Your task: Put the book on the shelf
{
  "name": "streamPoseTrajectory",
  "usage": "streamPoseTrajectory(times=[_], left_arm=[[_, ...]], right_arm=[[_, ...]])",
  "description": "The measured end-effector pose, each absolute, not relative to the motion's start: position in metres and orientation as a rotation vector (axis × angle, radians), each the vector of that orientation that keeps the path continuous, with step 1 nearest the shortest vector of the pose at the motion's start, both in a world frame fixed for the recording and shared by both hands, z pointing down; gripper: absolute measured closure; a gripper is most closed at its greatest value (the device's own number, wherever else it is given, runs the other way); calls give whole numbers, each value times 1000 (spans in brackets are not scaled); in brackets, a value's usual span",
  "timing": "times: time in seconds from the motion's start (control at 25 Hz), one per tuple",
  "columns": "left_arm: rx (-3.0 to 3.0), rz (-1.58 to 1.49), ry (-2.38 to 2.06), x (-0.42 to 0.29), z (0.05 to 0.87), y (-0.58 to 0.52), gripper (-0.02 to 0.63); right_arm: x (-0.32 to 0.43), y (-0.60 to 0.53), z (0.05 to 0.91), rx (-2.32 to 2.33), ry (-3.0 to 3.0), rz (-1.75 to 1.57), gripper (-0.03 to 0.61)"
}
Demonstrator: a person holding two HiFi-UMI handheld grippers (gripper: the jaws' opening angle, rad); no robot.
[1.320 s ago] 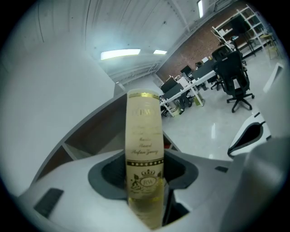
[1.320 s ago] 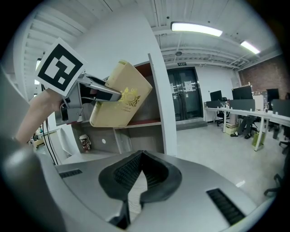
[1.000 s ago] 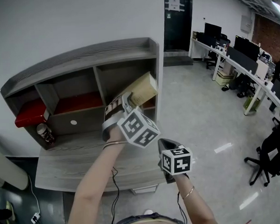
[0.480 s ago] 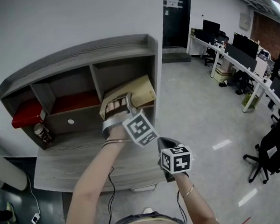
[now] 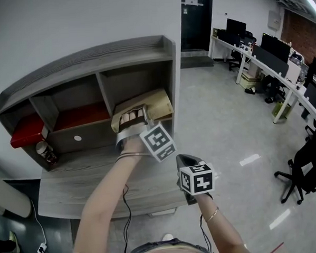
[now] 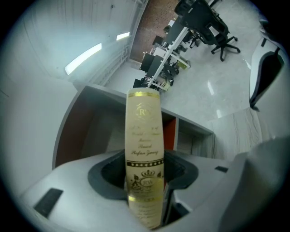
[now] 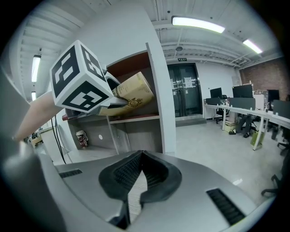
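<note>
A cream book (image 5: 149, 103) with gold print is clamped between the jaws of my left gripper (image 5: 134, 120). Tilted, it reaches into the upper right compartment of the grey wooden shelf (image 5: 91, 58). In the left gripper view the book (image 6: 144, 131) stands upright between the pads of the left gripper (image 6: 145, 181), its far end by the compartment. My right gripper (image 5: 187, 166) hangs lower, off the desk's front right, shut with nothing in it. The right gripper view shows its jaws (image 7: 141, 156) closed, with the book (image 7: 131, 93) and the shelf (image 7: 154, 90) above them.
The shelf stands on a grey desk (image 5: 92, 185) against a white wall. A red item (image 5: 25, 131) lies in the left compartment, and a small jar (image 5: 43, 152) stands below it. Office desks with monitors (image 5: 270, 59) and a black chair (image 5: 308, 168) are at the right.
The left gripper has lowered the book and flattened its tilt, carrying it deeper into the upper right compartment. The right gripper has stayed where it was.
</note>
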State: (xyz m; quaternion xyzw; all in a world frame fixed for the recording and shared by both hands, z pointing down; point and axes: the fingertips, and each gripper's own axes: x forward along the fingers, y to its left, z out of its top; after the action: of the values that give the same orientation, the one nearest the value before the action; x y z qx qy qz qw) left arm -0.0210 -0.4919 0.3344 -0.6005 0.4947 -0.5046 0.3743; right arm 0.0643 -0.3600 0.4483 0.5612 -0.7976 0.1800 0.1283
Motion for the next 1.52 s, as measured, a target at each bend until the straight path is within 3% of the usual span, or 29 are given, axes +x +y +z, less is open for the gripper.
streamPoseTrajectory(times=[1.52], left_arm=[[-1403, -1491, 1088, -13, 381, -532, 397]], right_arm=[[81, -365, 470, 1656, -2263, 591, 569]])
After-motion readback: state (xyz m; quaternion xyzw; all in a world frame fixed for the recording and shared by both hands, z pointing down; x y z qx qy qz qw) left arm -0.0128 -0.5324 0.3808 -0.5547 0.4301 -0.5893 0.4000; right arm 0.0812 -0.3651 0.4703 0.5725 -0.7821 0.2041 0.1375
